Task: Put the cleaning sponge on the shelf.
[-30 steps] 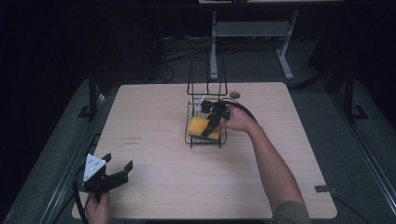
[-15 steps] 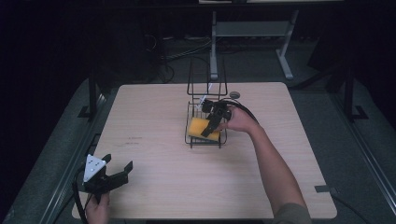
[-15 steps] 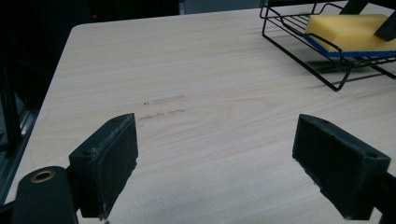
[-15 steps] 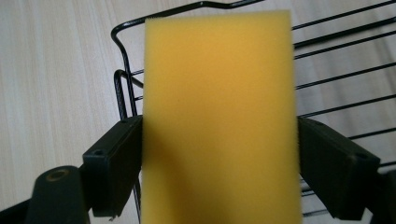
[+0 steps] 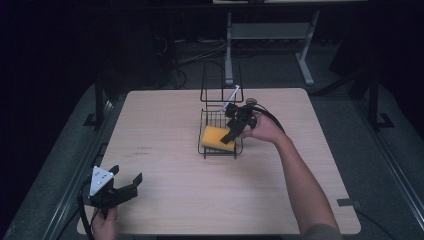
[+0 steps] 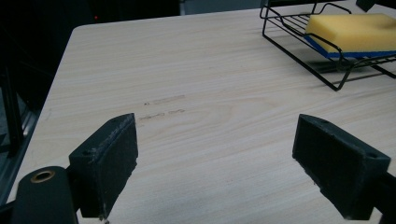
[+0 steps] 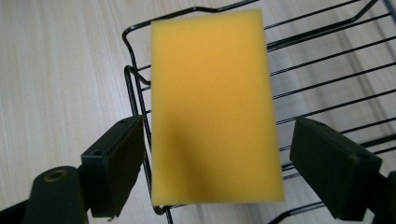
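Overhead, right gripper jaws wide apart astride sponge in wire rack; left gripper jaws spread near table edge.

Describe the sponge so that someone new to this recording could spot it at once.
Start at the pale wooden table and find the black wire rack near its far middle. The sponge lies in the rack's low front tray, under the open right tool. It is a bright yellow block with a thin blue underside, the one coloured thing on the table.
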Tool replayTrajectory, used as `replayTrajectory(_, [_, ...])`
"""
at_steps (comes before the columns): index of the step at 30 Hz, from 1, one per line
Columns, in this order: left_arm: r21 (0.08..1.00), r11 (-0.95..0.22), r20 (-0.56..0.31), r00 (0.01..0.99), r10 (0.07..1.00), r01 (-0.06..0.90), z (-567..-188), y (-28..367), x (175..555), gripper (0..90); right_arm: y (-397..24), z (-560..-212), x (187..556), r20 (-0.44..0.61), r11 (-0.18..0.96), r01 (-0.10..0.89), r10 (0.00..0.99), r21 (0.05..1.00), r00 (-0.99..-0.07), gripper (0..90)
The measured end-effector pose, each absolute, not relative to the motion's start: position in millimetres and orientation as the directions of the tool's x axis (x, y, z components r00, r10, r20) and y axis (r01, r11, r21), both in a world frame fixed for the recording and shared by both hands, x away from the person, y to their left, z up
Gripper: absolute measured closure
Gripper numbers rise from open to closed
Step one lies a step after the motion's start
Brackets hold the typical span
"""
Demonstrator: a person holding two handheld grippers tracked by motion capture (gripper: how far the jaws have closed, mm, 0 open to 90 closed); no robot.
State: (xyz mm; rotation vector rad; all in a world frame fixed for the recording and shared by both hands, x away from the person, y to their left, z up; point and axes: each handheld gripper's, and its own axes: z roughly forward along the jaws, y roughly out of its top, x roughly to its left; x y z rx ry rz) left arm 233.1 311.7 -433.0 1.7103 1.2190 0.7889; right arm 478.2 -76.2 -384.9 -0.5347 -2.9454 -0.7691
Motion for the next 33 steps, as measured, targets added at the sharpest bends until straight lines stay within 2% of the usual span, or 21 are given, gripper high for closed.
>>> replayTrajectory(20, [0.905,-0.153,0.018,0.324,0.946,0.397,-432.8,310.6,233.0,13.4,-103.8,-383.6,464.2,0.137,0.766,0.362,0.344,0.532,-0.929,17.8])
replayTrajectory(33, [0.904,-0.155,0.022,0.319,0.948,0.399,-432.9,310.8,233.6,13.4,-130.1,-386.0,449.8,0.145,0.752,0.396,0.380,0.527,-0.914,17.8])
